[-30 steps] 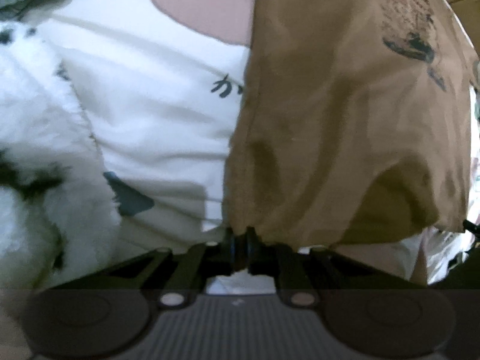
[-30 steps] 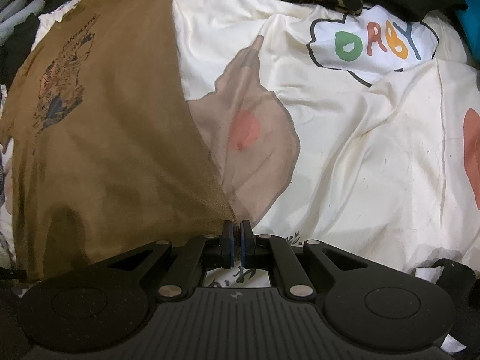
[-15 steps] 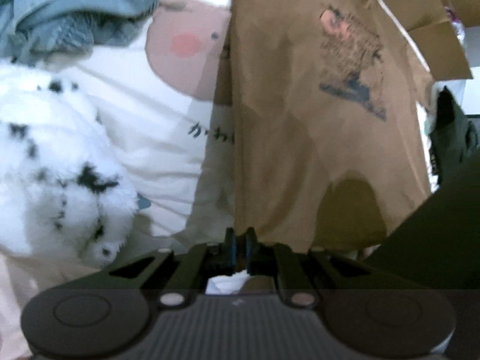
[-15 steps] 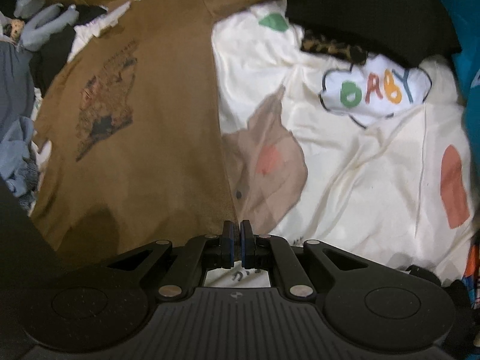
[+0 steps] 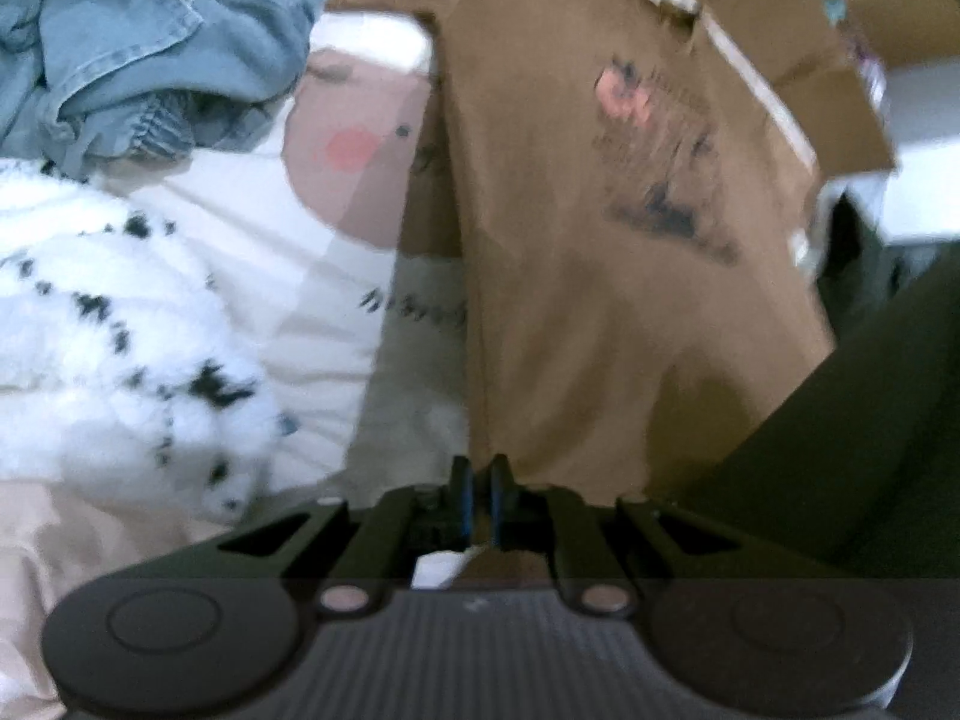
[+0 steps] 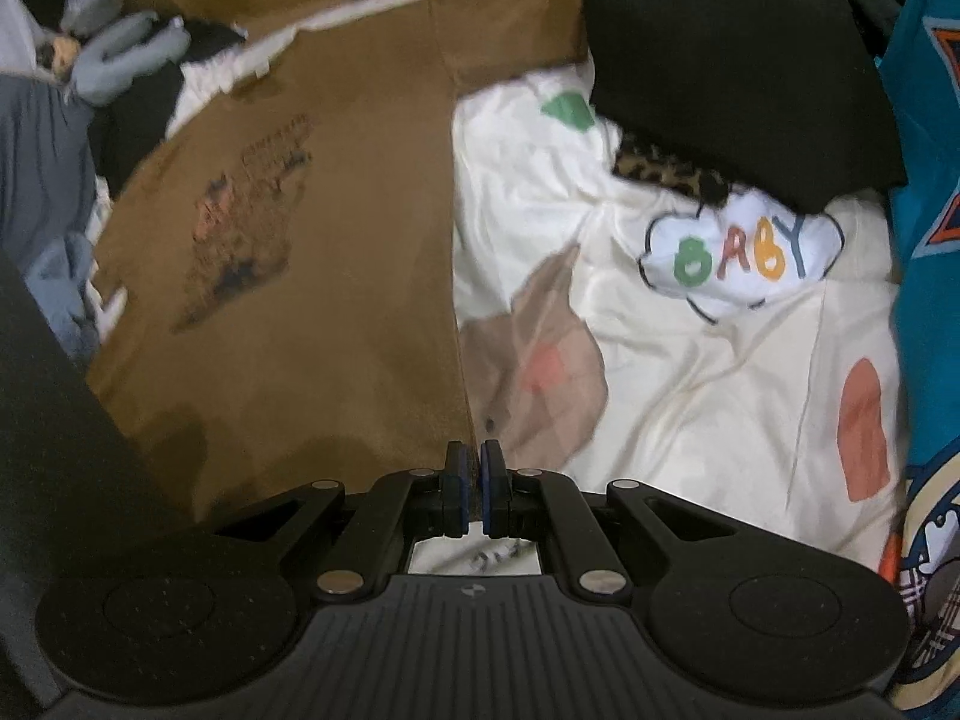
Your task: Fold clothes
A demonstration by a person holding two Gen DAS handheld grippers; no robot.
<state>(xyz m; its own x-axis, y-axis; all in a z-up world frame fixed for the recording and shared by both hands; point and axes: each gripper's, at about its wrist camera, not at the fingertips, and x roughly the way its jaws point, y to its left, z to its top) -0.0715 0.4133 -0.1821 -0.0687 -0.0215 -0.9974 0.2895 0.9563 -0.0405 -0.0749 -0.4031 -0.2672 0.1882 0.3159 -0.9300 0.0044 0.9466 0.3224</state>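
A brown T-shirt [image 5: 600,276] with a dark and pink chest print hangs stretched over a cream printed bedsheet [image 5: 288,300]. My left gripper [image 5: 479,483] is shut on one bottom corner of the shirt. My right gripper [image 6: 474,468] is shut on the other bottom corner; the shirt [image 6: 336,276] spreads away to the left of it in the right wrist view. The hem between the two grippers is lifted off the sheet.
Blue denim clothes [image 5: 150,42] and a white fluffy spotted garment [image 5: 120,360] lie at the left. A black garment [image 6: 732,54], a leopard-print piece [image 6: 666,171] and a teal printed shirt [image 6: 930,240] lie at the right. Cardboard boxes [image 5: 828,78] stand beyond the bed.
Both grippers have risen and pulled back with the shirt's hem. More of the shirt and the clothes around it has come into view.
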